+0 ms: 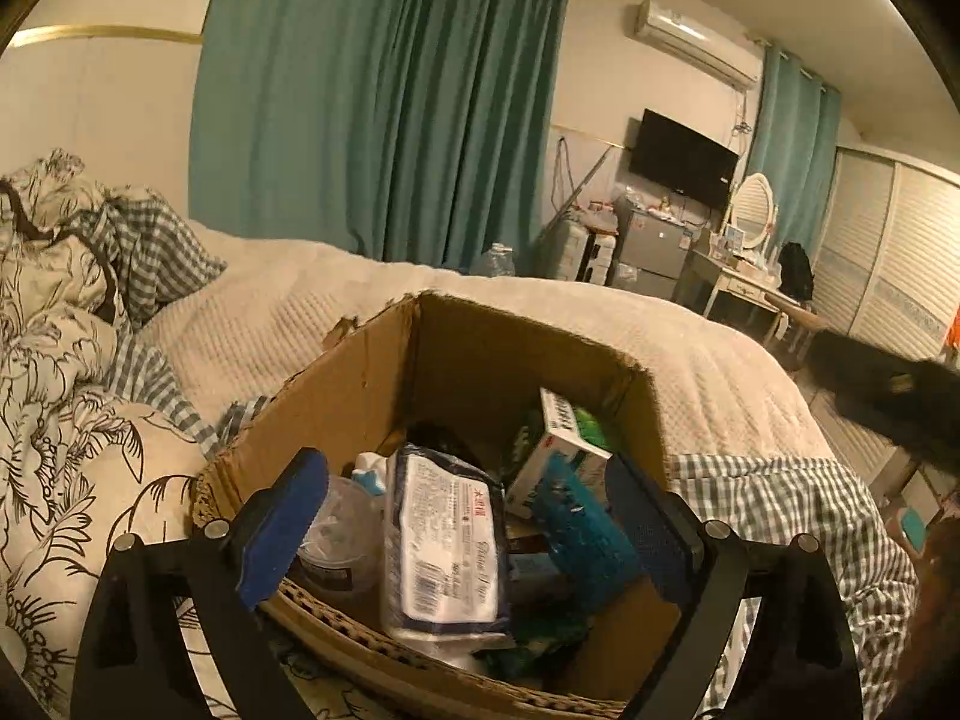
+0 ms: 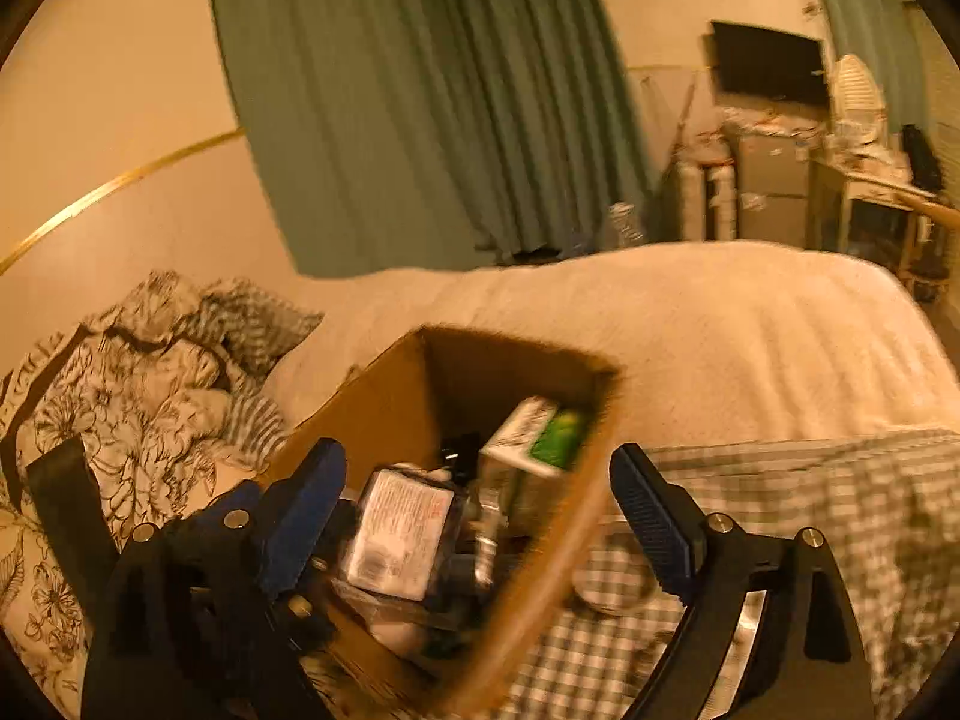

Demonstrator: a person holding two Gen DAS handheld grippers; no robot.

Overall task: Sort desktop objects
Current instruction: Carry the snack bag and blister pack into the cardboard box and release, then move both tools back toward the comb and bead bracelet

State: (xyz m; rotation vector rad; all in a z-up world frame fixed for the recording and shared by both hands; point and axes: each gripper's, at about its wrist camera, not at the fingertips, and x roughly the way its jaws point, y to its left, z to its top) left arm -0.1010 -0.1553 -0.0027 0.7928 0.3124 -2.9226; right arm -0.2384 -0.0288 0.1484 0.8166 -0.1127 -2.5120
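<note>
While both tongs stand wide apart and hold nothing, the sorting appears well advanced, since the visible desktop objects already lie inside the cardboard box [image 1: 384, 384] on the bed [image 1: 690, 372].

Contents of the box, left to right in the left wrist view:
- a clear lidded container [image 1: 342, 534] at the near left wall;
- a plastic-wrapped white packet [image 1: 447, 546] in the middle, lying lengthwise;
- a teal perforated item [image 1: 576, 522] near right, with a white and green carton [image 1: 567, 438] leaning behind it toward the far right corner.

Tongs state:
- left tongs [image 1: 474, 534]: fully spread, pads framing the box contents, nothing between them is gripped;
- right tongs [image 2: 480, 522]: likewise spread, the left pad over the box interior and the right pad outside the right wall, above the checked cloth [image 2: 780, 516]. Nothing is gripped.

Remaining work (a judgement only): on the bedding around the box, apart from a faint ring-like shape on the checked cloth just right of the box in the right wrist view, too blurred to identify, no loose object is seen. The floral quilt [image 1: 66, 420] lies to the left. No table surface is in view, so whether further objects await collection cannot be told.
</note>
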